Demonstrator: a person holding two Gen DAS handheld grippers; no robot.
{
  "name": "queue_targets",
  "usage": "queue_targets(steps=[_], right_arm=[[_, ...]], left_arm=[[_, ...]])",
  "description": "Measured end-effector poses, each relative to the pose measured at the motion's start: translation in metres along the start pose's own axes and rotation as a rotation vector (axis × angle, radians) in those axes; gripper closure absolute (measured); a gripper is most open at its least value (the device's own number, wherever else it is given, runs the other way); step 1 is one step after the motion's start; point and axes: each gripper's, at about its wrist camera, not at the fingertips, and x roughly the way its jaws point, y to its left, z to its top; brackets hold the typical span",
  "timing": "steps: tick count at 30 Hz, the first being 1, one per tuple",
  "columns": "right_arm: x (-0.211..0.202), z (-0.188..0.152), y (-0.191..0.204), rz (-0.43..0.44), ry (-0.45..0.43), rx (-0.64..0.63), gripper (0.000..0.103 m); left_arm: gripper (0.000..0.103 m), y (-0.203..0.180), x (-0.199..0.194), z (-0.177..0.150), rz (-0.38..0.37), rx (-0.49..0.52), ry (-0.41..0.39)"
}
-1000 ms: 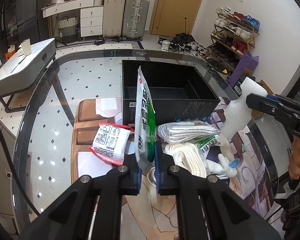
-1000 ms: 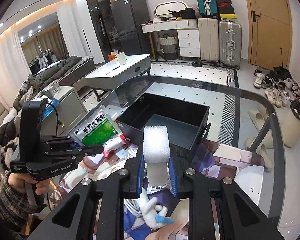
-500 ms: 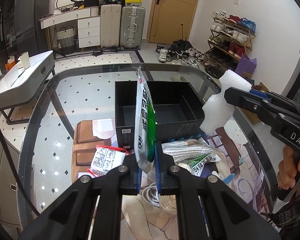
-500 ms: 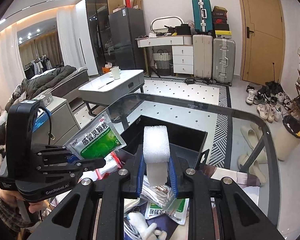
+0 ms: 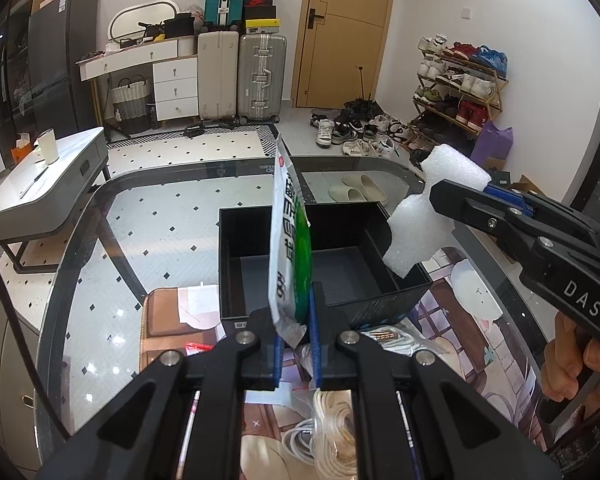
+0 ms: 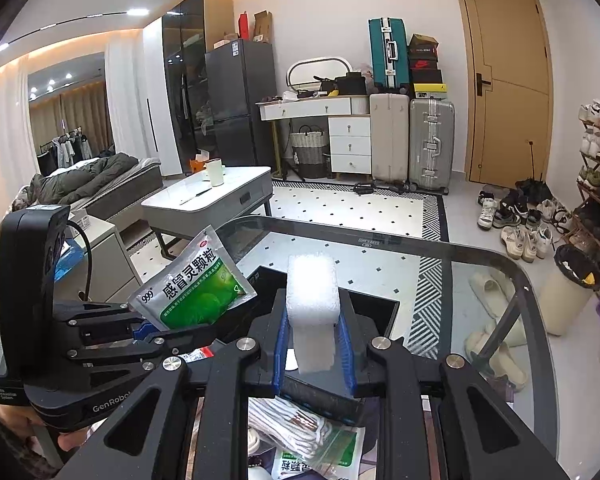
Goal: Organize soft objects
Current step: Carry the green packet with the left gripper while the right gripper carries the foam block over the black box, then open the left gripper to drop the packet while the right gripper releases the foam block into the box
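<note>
My left gripper (image 5: 294, 330) is shut on a green and white medicine sachet (image 5: 290, 240), held upright above the near wall of the black open box (image 5: 256, 224). The sachet also shows in the right wrist view (image 6: 192, 284). My right gripper (image 6: 314, 350) is shut on a white foam block (image 6: 312, 308), held above the box's right side. The foam block (image 5: 428, 220) and the right gripper (image 5: 456, 200) show at the right of the left wrist view. The box (image 6: 376, 312) looks empty.
The box stands on a glass table (image 5: 148, 216) with a printed mat (image 5: 476, 300). Below the grippers lie white cords (image 5: 332, 432), a bagged white cloth (image 6: 296, 428), another green sachet (image 6: 308, 464) and a red sachet (image 5: 198, 347). Furniture, suitcases and shoes stand beyond the table.
Both grippers have risen from the pile and moved forward with their loads. The sachet and the foam block now hang over the box instead of in front of it.
</note>
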Motion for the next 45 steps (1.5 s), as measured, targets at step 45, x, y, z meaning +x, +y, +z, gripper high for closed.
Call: queue_targets(steps=[45], right_arm=[[0.098,-0.01,-0.024,-0.001,0.138,0.009,0.081]], left_arm=[[0.094,0.002,0.071,0.007,0.007,0.045,0.05]])
